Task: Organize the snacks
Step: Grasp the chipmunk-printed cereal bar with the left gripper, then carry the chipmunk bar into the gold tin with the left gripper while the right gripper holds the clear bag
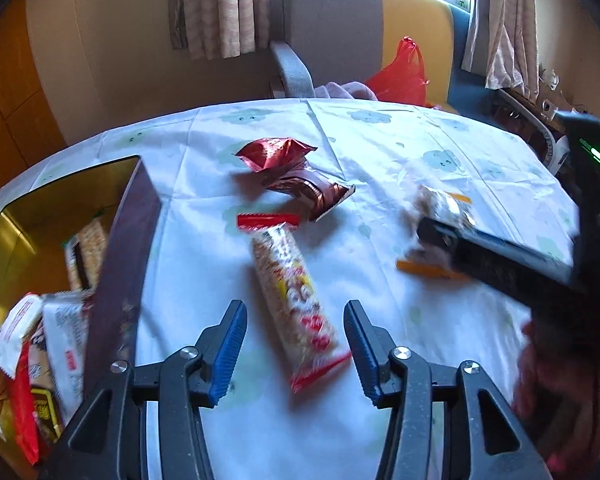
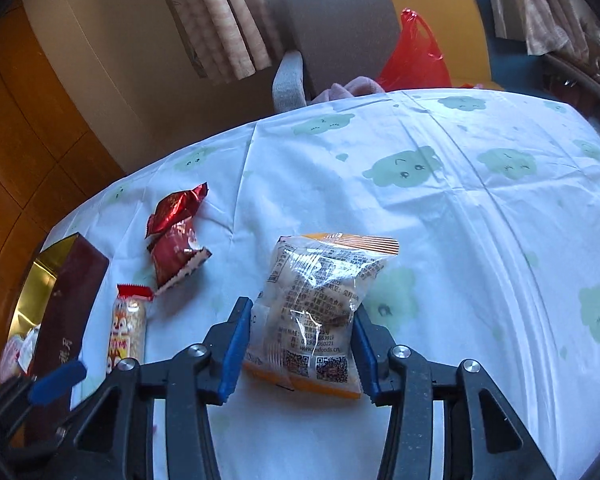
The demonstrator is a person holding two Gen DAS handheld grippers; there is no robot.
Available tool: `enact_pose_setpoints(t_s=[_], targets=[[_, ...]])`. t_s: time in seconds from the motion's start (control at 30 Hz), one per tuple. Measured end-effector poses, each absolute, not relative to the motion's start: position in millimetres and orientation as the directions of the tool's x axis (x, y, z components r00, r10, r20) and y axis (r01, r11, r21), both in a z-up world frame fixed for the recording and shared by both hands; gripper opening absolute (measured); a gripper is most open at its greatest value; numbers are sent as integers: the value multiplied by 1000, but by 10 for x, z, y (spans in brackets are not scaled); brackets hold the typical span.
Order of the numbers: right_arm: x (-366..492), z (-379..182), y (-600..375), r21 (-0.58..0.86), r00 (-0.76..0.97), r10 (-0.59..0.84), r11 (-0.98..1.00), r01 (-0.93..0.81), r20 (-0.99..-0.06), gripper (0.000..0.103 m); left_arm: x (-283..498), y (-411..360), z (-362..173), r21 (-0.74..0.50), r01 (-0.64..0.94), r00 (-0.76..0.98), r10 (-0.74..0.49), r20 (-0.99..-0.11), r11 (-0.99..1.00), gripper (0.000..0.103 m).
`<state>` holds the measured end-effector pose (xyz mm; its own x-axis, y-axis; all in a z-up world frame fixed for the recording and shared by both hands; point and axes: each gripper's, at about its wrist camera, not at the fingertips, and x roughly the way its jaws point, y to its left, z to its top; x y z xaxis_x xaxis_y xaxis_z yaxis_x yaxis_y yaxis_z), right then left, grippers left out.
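The clear orange-edged snack packet lies flat on the cloud-print tablecloth, between the pads of the right gripper, whose jaws flank its near half; whether they press it I cannot tell. To its left, the long rice-cracker stick points away between the spread, unclenched left gripper. The gold-lined box stands left, nearer that hand.

Clear orange-edged snack packet beside long rice-cracker stick and two red wrappers
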<state>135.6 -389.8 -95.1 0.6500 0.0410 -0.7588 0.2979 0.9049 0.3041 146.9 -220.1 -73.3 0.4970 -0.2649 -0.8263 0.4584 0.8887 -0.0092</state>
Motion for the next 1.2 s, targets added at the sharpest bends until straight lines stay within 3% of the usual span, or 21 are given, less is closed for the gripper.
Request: enact_pose_setpoints(t_s=[0.4,0.53,0.6,0.67,0.73,0.93,1.2], targets=[[1310,-994,-3766,233,670,-21,929,288,-742,54,1763,-2348,-991,12,415,506,-220,-834,910,56],[1300,-1003,-3780,241,673,-17,927,288,-739,54,1716,-2282,-1026,22,425,552,-240,-799,905,55],[1300,-1005,-3774,237,674,-20,928,288,-739,54,1696,-2248,-1029,4,432,556,-263,-789,902,52],[1300,-1003,-3763,230,674,-26,930,288,-739,54,1705,-2189,-1025,-10,411,562,-262,-784,911,38],[1302,-1002,-3758,229,672,-27,930,289,-740,54,1730,-2123,-1026,-34,390,565,-268,-780,920,31],[1301,-998,-3749,219,673,-36,932,290,-739,54,1709,-2033,-1023,-82,392,567,-310,-763,916,29],[1301,-998,-3736,205,673,-47,935,290,-738,54,1517,-2024,-925,-47,414,616,-318,-721,909,29]])
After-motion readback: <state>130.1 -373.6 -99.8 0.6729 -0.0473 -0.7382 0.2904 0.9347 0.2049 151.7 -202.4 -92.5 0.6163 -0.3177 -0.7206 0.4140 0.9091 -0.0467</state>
